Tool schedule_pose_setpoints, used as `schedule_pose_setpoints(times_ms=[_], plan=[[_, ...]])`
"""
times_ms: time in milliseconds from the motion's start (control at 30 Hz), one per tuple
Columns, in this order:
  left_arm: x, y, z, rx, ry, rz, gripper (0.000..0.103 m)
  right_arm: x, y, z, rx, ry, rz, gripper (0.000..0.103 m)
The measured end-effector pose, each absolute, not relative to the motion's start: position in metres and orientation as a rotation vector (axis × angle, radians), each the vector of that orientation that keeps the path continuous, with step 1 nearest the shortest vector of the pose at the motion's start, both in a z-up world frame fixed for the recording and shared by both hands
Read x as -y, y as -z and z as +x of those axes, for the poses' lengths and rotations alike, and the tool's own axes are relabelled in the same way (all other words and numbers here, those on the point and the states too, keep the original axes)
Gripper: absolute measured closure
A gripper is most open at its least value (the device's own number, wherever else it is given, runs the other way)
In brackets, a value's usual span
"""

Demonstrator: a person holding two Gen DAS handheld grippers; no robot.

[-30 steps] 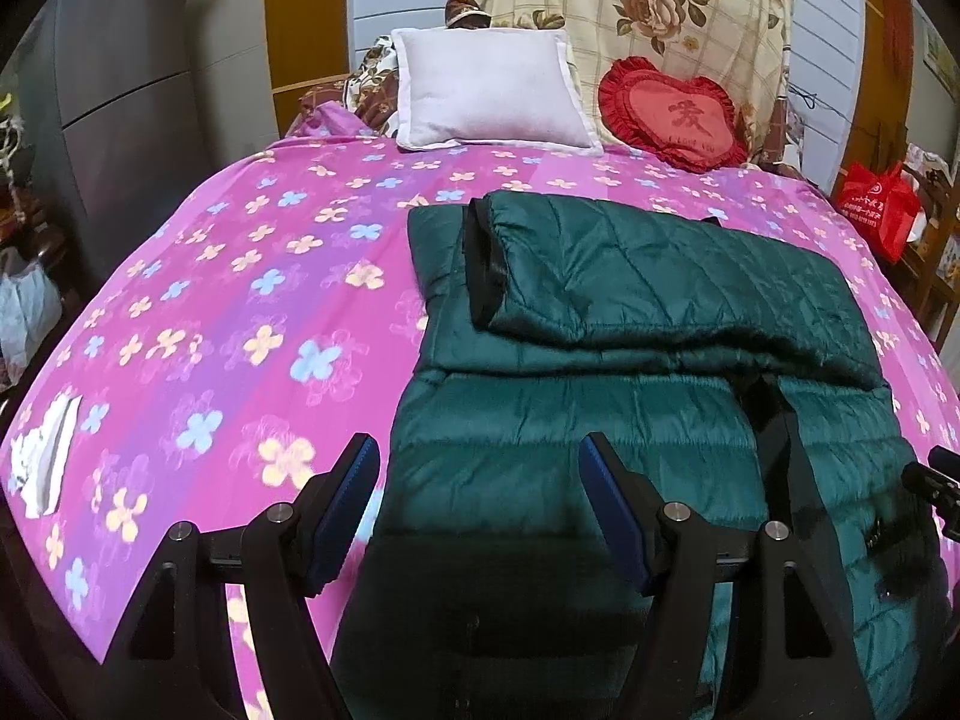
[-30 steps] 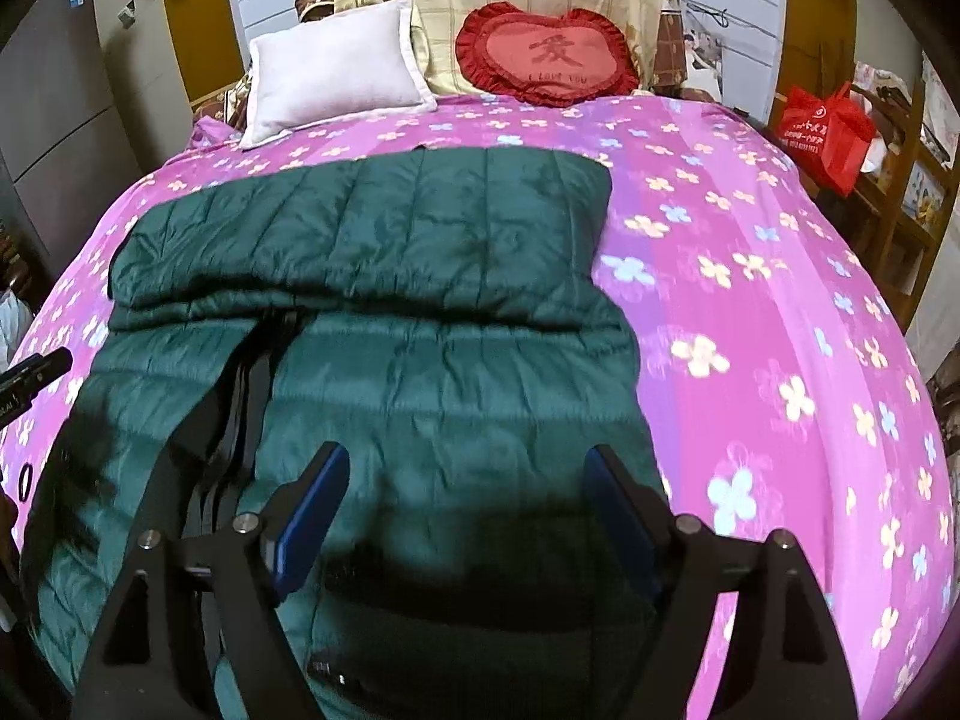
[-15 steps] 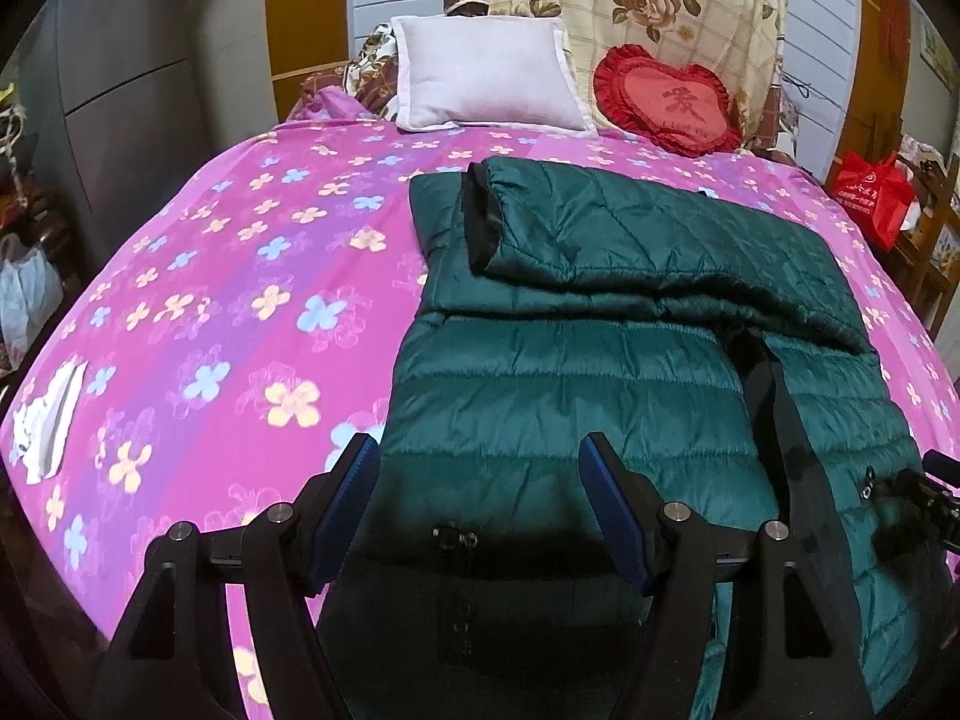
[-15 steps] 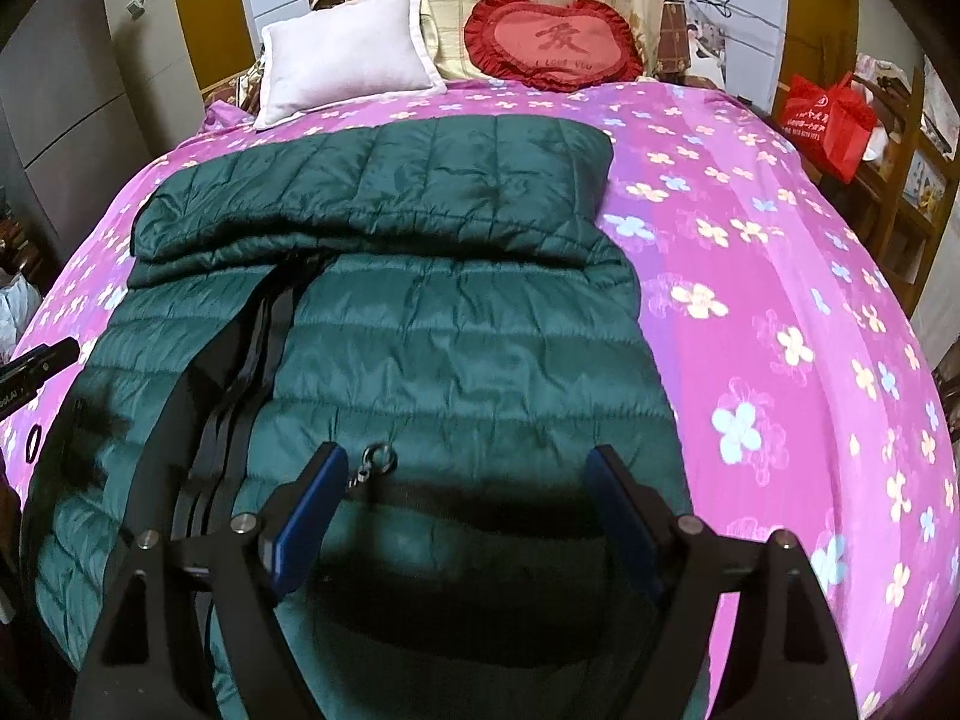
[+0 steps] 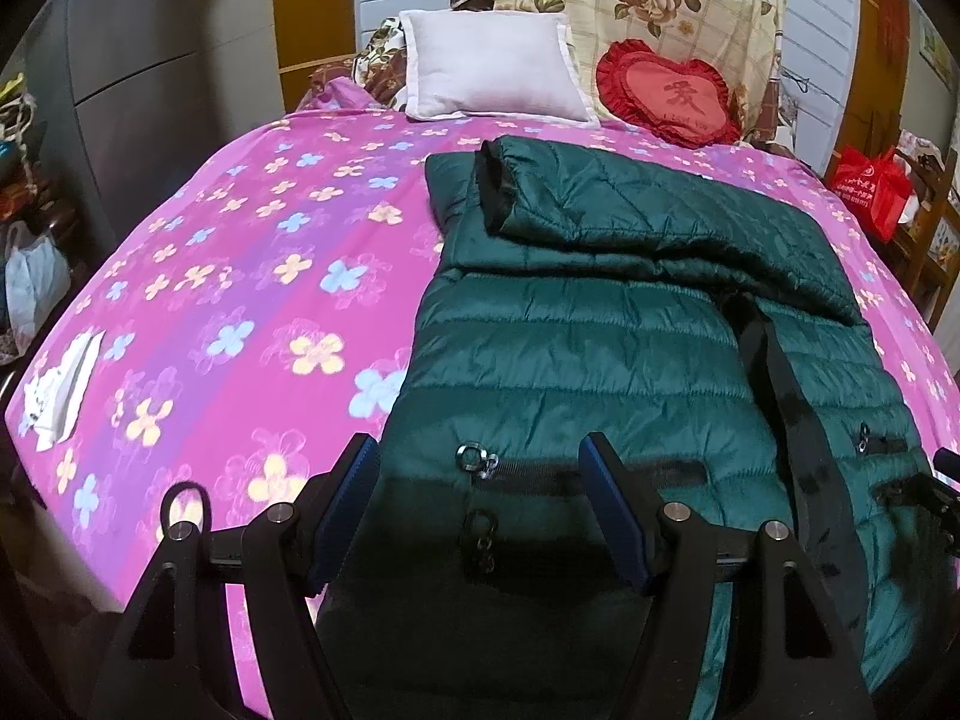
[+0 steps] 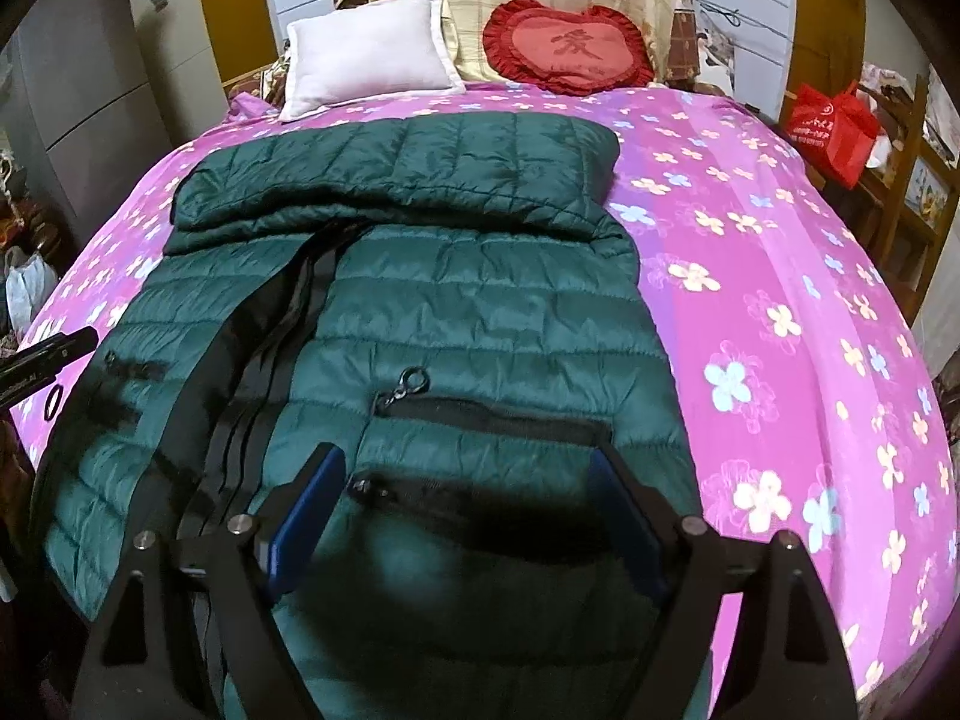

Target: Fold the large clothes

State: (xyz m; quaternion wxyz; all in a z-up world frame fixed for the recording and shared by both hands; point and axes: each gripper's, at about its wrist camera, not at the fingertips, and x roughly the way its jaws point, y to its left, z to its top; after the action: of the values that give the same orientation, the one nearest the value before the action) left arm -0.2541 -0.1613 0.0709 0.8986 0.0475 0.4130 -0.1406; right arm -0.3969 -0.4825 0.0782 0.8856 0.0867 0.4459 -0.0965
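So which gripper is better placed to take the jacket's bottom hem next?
Neither clearly, probably both together. The left gripper hangs open over the jacket near its left edge, the right gripper open over its right half. Neither touches it.

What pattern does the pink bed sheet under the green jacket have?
The pink bed sheet has yellow, blue and white flowers, clearest in the right wrist view.

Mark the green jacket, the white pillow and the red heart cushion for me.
green jacket (image 6: 480,312): right wrist view, on its quilted front panel.
white pillow (image 5: 489,63): left wrist view, on its middle.
red heart cushion (image 6: 567,45): right wrist view, on its centre.
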Motion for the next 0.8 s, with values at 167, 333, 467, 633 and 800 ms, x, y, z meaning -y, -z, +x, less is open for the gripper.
schedule_pose_setpoints(times_ms=[167, 333, 467, 633, 800], plan=[[0.156, -0.068, -0.261, -0.865, 0.29, 0.094, 0.052, 0.48, -0.077, -0.407, -0.927, 0.196, 0.187, 0.016], [0.153, -0.068, -0.269, -0.869, 0.293, 0.094, 0.052, 0.479, -0.072, -0.415, -0.938, 0.199, 0.194, 0.016], [0.151, -0.067, -0.274, -0.873, 0.294, 0.097, 0.052, 0.479, -0.072, -0.422, -0.939, 0.197, 0.195, 0.016], [0.149, -0.067, -0.278, -0.879, 0.294, 0.098, 0.052, 0.477, -0.072, -0.428, -0.942, 0.195, 0.186, 0.016], [0.145, -0.066, -0.281, -0.882, 0.292, 0.101, 0.052, 0.476, -0.071, -0.431, -0.945, 0.189, 0.195, 0.016]])
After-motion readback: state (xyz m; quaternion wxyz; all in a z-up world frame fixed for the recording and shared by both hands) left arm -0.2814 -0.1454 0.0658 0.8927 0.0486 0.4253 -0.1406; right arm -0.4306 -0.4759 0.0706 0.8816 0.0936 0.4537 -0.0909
